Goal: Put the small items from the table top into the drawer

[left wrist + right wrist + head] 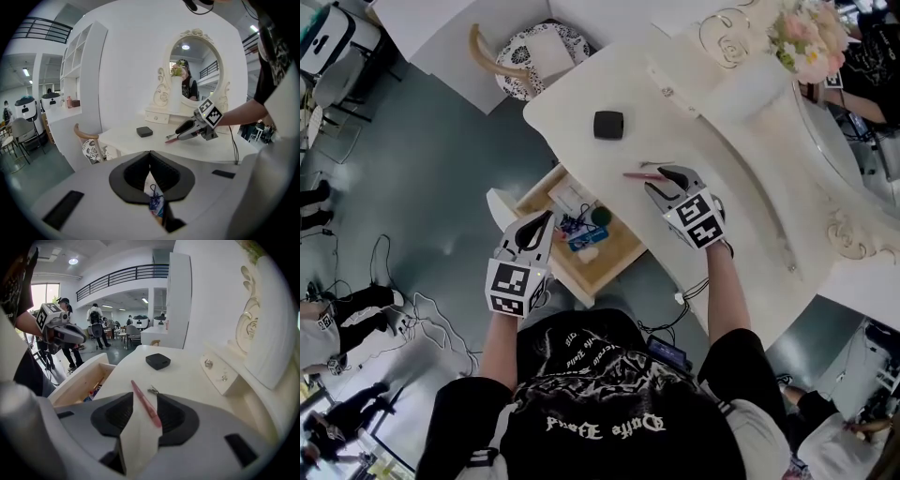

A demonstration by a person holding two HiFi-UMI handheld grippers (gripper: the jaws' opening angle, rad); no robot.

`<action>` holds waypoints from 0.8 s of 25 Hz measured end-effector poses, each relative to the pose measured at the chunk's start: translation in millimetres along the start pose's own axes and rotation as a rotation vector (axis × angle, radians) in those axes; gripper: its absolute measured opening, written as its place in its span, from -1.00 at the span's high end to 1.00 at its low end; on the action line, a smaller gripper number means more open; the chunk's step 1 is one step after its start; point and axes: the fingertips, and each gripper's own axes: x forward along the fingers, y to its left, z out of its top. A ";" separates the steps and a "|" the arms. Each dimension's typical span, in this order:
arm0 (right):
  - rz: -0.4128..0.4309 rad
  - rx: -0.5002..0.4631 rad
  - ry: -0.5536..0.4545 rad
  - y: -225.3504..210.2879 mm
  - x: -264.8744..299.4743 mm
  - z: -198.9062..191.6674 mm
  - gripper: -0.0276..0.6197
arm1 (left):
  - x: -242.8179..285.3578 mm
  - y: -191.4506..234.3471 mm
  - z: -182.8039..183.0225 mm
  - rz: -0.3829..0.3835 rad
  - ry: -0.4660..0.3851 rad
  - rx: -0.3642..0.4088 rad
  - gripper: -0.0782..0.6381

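**Pen on table, right fingers open round it**

Right gripper [144, 397]: fingers released and standing apart, low over the table [572, 103]. Pink pen [143, 401] lies flat on the table between them, slanting across the gap. Its near end is close against one finger; no squeeze seen. Not lifted.

Small metal clip [153, 390]: on the table just past the pen's far end, on the side away from the drawer [617, 246].

Drawer: pulled open from under the table edge, wooden inside. Several small items [581, 230] are already in it, among them a blue corded thing; the rest are too small to name.

The pen sits near the table edge above the drawer, outside it. Black box [608, 124]: also on the table, farther from the drawer than the pen and well apart from both grippers.

Left gripper [546, 217]: hangs over the open drawer, pointing down into it. Fingers clenched, tips meeting, nothing in them. Drawer contents show through the slit behind the tips.
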 end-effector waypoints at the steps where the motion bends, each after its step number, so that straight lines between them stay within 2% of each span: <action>1: 0.009 -0.009 0.009 0.7 2.7 -1.8 0.40 | -0.7 0.2 -1.8 0.003 0.006 -0.001 0.74; 14: 0.047 -0.046 0.075 -2.5 18.3 -13.6 0.42 | -3.8 2.8 0.6 0.020 0.008 -0.001 0.74; 17: 0.063 -0.047 0.076 -0.8 19.9 -13.4 0.47 | -2.4 4.0 5.0 0.017 -0.002 -0.008 0.74; 20: 0.085 -0.050 0.082 4.1 21.0 -15.2 0.60 | -1.7 0.3 11.7 0.010 -0.015 0.011 0.74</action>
